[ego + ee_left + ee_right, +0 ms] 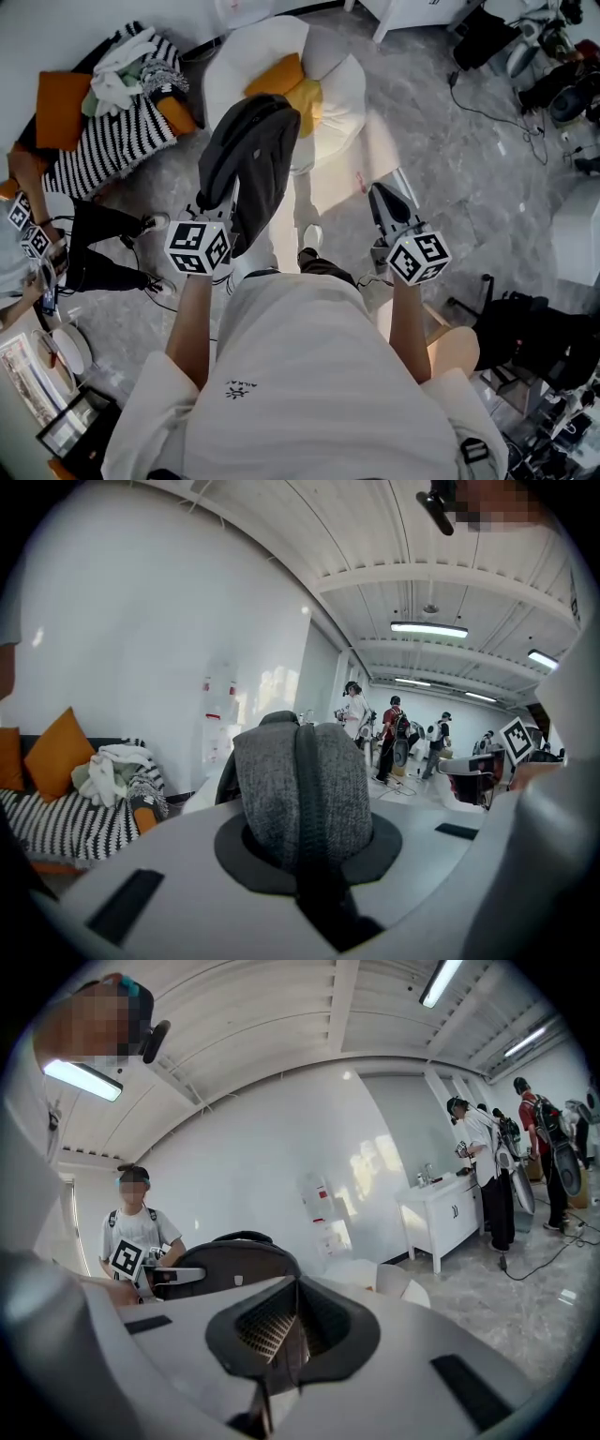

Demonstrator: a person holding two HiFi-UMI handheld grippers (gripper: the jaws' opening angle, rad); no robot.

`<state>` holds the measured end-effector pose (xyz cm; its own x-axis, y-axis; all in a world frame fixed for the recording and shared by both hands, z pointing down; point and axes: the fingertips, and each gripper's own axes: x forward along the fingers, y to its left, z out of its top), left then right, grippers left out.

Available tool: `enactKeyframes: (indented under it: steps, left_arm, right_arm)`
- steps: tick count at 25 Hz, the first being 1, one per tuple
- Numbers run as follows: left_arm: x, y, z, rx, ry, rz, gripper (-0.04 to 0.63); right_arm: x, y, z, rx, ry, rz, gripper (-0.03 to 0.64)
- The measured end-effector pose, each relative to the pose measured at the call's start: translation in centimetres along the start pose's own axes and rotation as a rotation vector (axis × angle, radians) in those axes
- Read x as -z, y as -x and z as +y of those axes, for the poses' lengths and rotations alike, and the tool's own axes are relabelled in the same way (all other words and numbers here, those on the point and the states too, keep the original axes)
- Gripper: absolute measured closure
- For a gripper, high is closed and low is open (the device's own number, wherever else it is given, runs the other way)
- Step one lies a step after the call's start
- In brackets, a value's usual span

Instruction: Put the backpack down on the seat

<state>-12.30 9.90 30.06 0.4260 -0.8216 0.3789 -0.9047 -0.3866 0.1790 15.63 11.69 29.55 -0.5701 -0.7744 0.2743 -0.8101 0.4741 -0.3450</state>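
Observation:
A dark grey backpack [248,150] hangs in the air from my left gripper [223,202], which is shut on its grey fabric handle [300,780]. In the left gripper view that handle fills the space between the jaws of the left gripper [305,850]. Just beyond the backpack stands the seat, a round white armchair [349,80] with an orange cushion [279,75] and a yellow cushion [309,96]. My right gripper [380,194] is off to the right of the backpack, shut and holding nothing. In the right gripper view the right gripper [286,1330] has the backpack [225,1262] at its left and the armchair [380,1277] ahead.
A sofa with a striped blanket [112,141] and loose clothes stands at the left, and another person [28,253] sits near it. Black bags [534,328] and cables [487,112] lie at the right. A white cabinet [450,1218] stands by the wall, and several people [394,738] stand farther off.

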Motion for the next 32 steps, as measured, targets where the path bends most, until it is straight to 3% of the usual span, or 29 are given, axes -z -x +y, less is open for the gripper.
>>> enactKeyframes:
  steps: [20, 32]
  left_arm:
    - [-2.6, -4.9, -0.8, -0.155, 0.035, -0.034, 0.529]
    - [-3.8, -5.6, -0.5, -0.147, 0.028, -0.039, 0.529]
  right_arm:
    - [-3.0, -4.7, -7.8, -0.141, 0.012, 0.031, 0.592]
    - [-2.8, -5.0, -8.3, -0.142, -0.015, 0.021, 0.592]
